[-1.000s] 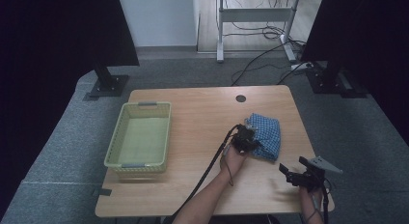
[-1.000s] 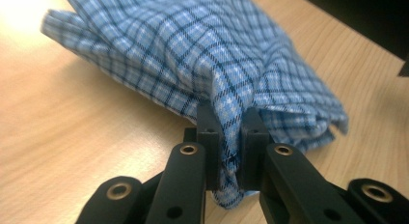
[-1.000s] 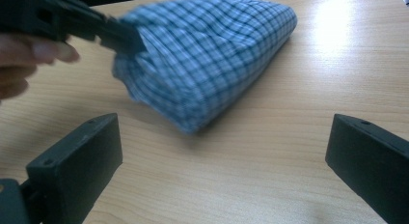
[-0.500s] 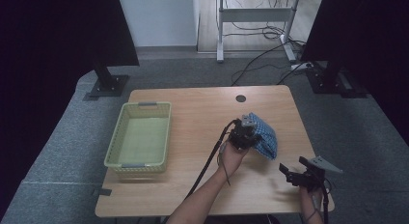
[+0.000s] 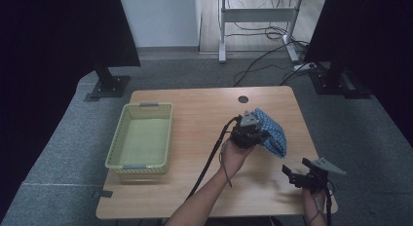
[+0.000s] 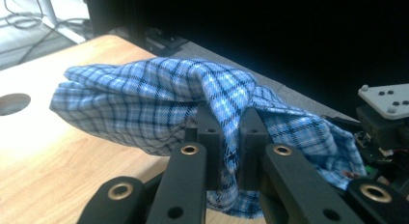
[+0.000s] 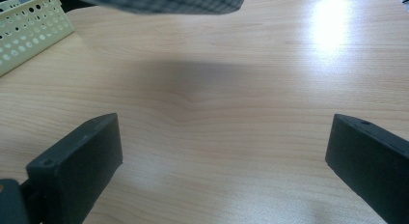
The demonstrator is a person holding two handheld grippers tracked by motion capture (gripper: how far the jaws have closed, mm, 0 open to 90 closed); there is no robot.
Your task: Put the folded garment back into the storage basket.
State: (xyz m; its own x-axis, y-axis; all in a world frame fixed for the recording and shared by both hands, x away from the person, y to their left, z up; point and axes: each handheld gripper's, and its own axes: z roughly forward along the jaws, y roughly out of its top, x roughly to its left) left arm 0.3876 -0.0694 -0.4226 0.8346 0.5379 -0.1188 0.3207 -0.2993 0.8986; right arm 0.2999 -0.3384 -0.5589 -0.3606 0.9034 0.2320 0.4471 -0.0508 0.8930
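High view: the left claw [image 5: 254, 131] sits right of the table's centre, at roughly 3 o'clock on the wooden table [image 5: 195, 109], with the person's left hand [image 5: 234, 155] gripping its body from below and a black cable trailing from it toward 7 o'clock. A blue checked cloth [image 5: 272, 131] hangs bunched at the claw, draped toward 4 o'clock. The right claw [image 5: 288, 173] rests near the table's 5 o'clock corner, well apart from the cloth, its grey three-cornered plate on top. A pale green basket [image 5: 117, 148] stands at the 9 o'clock side of the table, with nothing seen inside it. A round dark grommet hole [image 5: 243, 99] lies at 12 o'clock of the left claw. Left gripper view: the left claw [image 6: 226, 137] is clamped together on a fold of the cloth [image 6: 144, 103], the fabric pinched between the two jaws and billowing out toward 10 o'clock above the table surface [image 6: 43, 156]; the other gripper's plate shows at 3 o'clock. Right gripper view: the right claw [image 7: 224, 147] stands wide apart with nothing between its jaws, over bare table [image 7: 217, 89]. The cloth's edge [image 7: 169, 2] shows at 12 o'clock and the basket's perforated wall [image 7: 29, 31] at 10 o'clock.
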